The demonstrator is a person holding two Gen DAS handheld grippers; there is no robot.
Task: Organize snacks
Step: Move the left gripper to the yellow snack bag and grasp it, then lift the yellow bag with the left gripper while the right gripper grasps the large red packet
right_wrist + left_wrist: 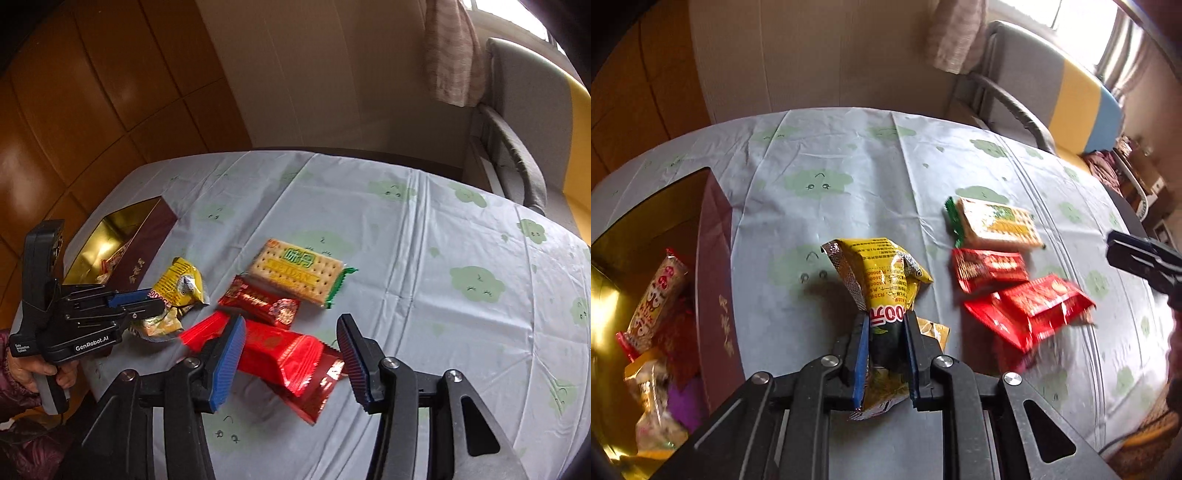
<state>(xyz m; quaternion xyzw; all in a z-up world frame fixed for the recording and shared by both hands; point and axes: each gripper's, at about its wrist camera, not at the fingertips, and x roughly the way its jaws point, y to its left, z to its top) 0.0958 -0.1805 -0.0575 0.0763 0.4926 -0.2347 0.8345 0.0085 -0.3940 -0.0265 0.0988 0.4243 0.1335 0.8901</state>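
Between the left tool's [885, 334] clenched pads sits the yellow snack packet [886, 280].

Left gripper [138, 304], housing side: "GenRobot.AI" in white, with a small three-line label beside it, too small to read. Yellow snack packet [886, 280]: digits "000" on a red band, seen upside down. Cracker pack [295, 271]: green characters and yellow lettering, not legible. Maroon box [716, 295]: gold characters, unreadable.
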